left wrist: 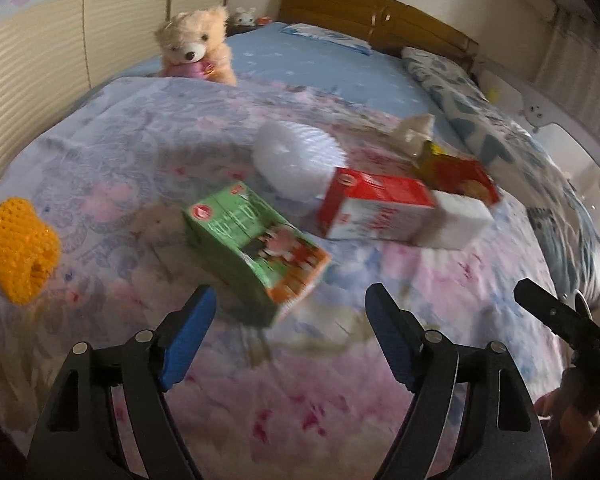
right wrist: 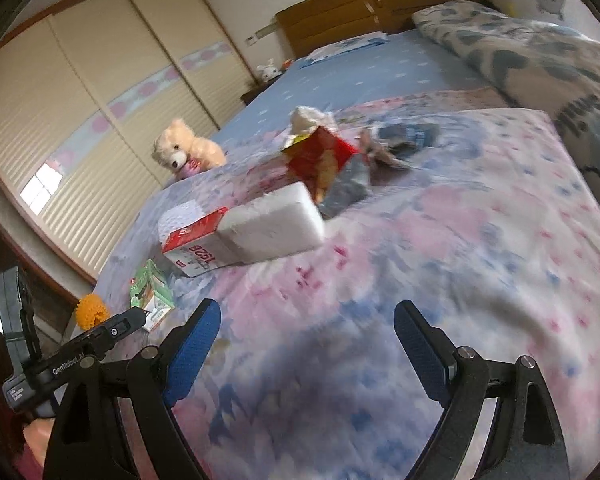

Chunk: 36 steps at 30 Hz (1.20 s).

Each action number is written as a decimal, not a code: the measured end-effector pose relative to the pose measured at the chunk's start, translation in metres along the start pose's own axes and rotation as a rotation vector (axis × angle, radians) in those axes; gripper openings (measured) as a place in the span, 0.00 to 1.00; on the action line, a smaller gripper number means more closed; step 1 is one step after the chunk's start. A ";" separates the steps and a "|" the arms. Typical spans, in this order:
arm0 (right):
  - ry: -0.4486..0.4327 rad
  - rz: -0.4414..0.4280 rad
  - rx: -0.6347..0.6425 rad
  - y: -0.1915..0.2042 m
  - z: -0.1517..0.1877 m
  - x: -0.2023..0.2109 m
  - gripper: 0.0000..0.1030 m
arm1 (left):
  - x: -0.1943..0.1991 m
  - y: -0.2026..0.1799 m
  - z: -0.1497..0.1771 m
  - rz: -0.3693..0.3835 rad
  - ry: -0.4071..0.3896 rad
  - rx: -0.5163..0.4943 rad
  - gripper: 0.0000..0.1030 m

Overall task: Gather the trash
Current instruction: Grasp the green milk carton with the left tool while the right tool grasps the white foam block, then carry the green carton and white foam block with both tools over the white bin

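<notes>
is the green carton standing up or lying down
Lying down: the green carton rests on a long side on the floral bedspread, printed face up.

Both wrist cameras look forward over their own spread fingers, low above the bed (left wrist: 340,420). They share the red-and-white carton (left wrist: 376,208) ahead and the teddy bear (right wrist: 186,148) beyond.

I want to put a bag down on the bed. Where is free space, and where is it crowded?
Free: the floral blanket right of the white foam block, and the patch before the right gripper. Crowded: around the green carton and red-and-white carton.
</notes>
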State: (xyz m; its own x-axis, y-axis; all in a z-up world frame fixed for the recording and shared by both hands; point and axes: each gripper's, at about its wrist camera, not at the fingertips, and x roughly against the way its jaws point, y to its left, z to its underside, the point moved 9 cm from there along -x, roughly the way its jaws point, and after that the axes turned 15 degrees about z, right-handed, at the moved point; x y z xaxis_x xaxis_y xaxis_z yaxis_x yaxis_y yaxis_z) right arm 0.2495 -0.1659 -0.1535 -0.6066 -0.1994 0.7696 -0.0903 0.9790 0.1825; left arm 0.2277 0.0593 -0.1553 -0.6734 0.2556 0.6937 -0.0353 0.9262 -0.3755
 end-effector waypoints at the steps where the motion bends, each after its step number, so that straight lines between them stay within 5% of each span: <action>1: 0.004 -0.003 0.008 0.003 -0.002 -0.003 0.87 | -0.003 0.003 -0.002 -0.006 0.005 0.008 0.77; 15: 0.045 -0.044 0.112 0.036 -0.039 -0.062 0.85 | -0.036 0.021 -0.014 -0.098 0.053 0.024 0.78; 17: 0.046 -0.046 0.128 0.038 -0.039 -0.064 0.68 | -0.037 0.021 -0.015 -0.095 0.045 0.007 0.70; 19: 0.045 -0.004 0.148 0.036 -0.039 -0.066 0.36 | -0.036 0.019 -0.016 -0.082 0.039 -0.008 0.64; 21: 0.041 -0.014 0.138 0.033 -0.038 -0.064 0.23 | -0.035 0.017 -0.016 -0.073 0.032 -0.028 0.58; 36: 0.014 -0.026 0.050 -0.002 -0.002 -0.004 0.16 | -0.011 -0.039 0.018 0.070 0.042 -0.164 0.51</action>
State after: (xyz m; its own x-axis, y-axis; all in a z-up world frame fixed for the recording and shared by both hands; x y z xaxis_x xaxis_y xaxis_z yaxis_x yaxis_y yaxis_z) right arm 0.2536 -0.1668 -0.1554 -0.5922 -0.2246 0.7738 -0.1453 0.9744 0.1716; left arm 0.2233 0.0150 -0.1591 -0.6387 0.3293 0.6954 0.1340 0.9376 -0.3209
